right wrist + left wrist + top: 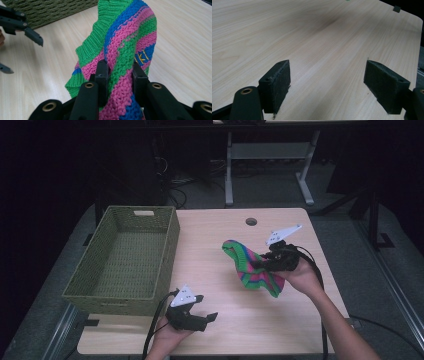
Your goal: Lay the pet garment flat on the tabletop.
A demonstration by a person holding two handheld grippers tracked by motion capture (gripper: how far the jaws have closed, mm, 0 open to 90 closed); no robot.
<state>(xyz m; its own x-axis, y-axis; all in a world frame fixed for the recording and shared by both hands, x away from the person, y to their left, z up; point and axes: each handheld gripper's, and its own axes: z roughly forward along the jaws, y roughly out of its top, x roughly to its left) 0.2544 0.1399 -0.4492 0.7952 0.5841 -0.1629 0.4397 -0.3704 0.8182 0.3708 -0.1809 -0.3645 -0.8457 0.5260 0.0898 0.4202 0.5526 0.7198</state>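
A knitted sock [252, 268] striped green, pink and blue hangs a little above the wooden table, right of centre. My right gripper [265, 262] is shut on it; in the right gripper view the two jaws pinch a fold of the sock [125, 50] between them, at my right gripper [119, 72]. My left gripper [207, 320] rests low near the table's front edge, open, with nothing between its pads [277, 85]. In the left gripper view, bare wood lies ahead of my left gripper [327, 86]. The right gripper view also catches the left gripper's fingertips [32, 36] at the far left.
A green woven basket [95, 287] stands empty on the table's left side, its near wall just left of my left gripper. The table [295, 320] has a round cable hole [251, 221] at the back. Dark floor and desk legs lie beyond.
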